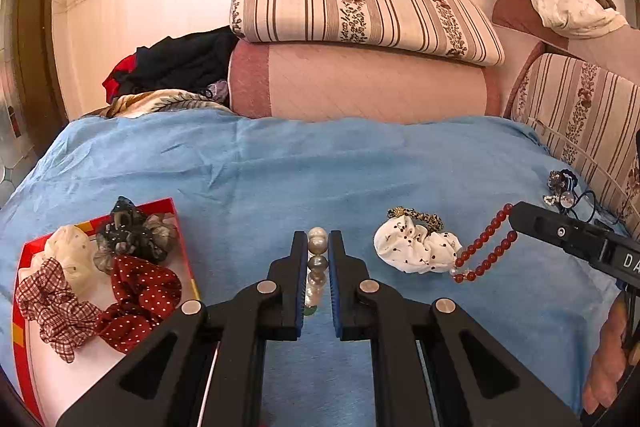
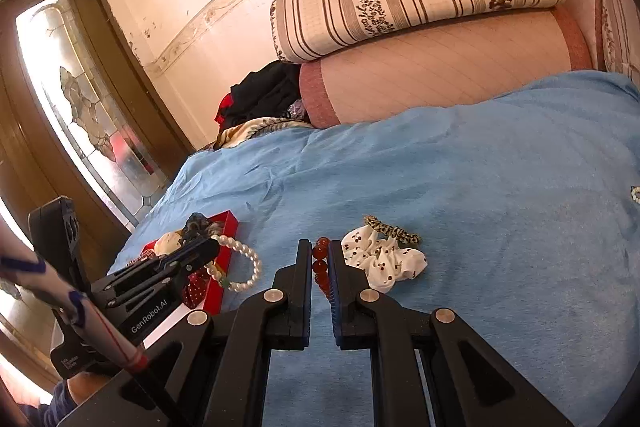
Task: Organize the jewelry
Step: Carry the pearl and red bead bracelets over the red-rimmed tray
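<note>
A pearl bracelet (image 1: 317, 267) is pinched in the left claw (image 1: 318, 239), held above the blue bedspread (image 1: 280, 167) just right of the red tray (image 1: 170, 205) of scrunchies (image 1: 140, 291). A red bead bracelet (image 1: 486, 251) is gripped by the right claw (image 2: 320, 251) and hangs beside the white cherry-print scrunchie (image 1: 416, 247). Both loops are judged light, limp between hard, slick beads — likely strung on elastic, so a hold across one or two beads is favoured, with the rest left to dangle. In the left wrist view the pearl loop is seen edge-on, its long axis running along the fingers; the red loop droops from the right claw toward the bed — a small heap of jewelry (image 1: 560, 187) lies at the far right edge
</note>
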The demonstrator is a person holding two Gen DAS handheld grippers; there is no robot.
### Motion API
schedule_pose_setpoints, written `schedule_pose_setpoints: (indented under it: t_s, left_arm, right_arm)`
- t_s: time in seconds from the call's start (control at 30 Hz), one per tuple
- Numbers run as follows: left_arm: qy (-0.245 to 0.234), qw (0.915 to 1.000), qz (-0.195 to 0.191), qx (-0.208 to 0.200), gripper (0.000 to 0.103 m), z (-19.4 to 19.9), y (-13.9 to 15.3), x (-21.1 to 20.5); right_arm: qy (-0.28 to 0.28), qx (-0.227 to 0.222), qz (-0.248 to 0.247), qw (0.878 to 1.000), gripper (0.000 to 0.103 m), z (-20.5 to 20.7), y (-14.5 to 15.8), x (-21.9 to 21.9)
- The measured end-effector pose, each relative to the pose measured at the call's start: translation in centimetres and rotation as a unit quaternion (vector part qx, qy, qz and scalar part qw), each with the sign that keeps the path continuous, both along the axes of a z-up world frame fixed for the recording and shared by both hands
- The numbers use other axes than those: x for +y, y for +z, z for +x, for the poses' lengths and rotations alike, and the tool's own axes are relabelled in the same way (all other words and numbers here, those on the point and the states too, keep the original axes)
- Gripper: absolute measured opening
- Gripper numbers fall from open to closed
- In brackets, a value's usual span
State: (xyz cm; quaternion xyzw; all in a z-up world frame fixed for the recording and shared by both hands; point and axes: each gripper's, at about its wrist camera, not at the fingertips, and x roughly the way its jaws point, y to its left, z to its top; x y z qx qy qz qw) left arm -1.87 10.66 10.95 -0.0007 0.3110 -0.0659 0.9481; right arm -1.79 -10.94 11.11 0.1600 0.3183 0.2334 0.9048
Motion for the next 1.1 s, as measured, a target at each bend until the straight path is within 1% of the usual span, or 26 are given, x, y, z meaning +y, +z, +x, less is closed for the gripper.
schedule_pose_setpoints:
  t_s: [0.2,0.3,0.53,0.73,1.1]
  left_arm:
    - [0.009,0.9999,0.000,-0.005,0.010,-0.7,0.4,1.0]
    - [0.016,0.9998,0.006,-0.013,0.010,-1.2,0.7,1.6]
    - [0.031,0.9992,0.004,-0.024,0.010,-1.9,1.4,3.3]
    - [0.038,0.9989,-0.005,-0.029,0.010,-2.5,2.0,4.8]
    - [0.061,0.9970,-0.023,-0.041,0.010,-3.8,3.1,7.6]
  right_arm:
    - [0.003,-0.005,-0.005,1.000,0.008,-0.6,0.5,1.3]
    - [0.005,-0.007,-0.008,1.000,0.008,-0.9,0.7,2.2]
    - [0.014,0.001,-0.010,1.000,0.008,-2.2,0.9,5.0]
    - [0.025,0.013,-0.013,1.000,0.008,-3.0,0.7,7.4]
    - [0.057,0.006,-0.042,0.997,0.008,-4.0,2.1,12.2]
